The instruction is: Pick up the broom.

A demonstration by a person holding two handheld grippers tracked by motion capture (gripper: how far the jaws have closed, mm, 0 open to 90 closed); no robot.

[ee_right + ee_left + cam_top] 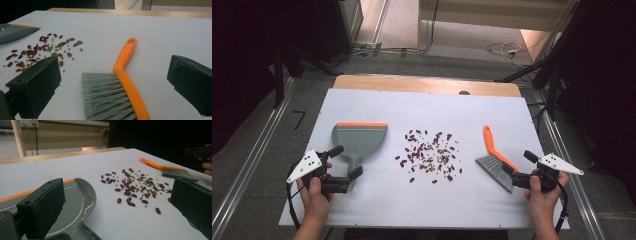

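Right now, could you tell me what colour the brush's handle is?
Orange; the brush handle shows best in the right gripper view.

White table (362, 210), wood edge; cables (507, 49) on floor behind.

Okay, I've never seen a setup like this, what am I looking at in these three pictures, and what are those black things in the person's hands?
A person sits at a white table holding a tool in each hand. Each tool is a hand-held gripper with two black jaws that pinch things. The high view looks down from above: the left hand-held gripper is at the left, the right hand-held gripper at the right. The other two pictures come from cameras riding on each gripper, looking out between its jaws.

On the table lie a grey dustpan with an orange edge, a scatter of red beans mixed with small green ones, and an orange-handled brush. Both grippers are open and hold nothing; the left is by the dustpan's handle, the right by the brush.
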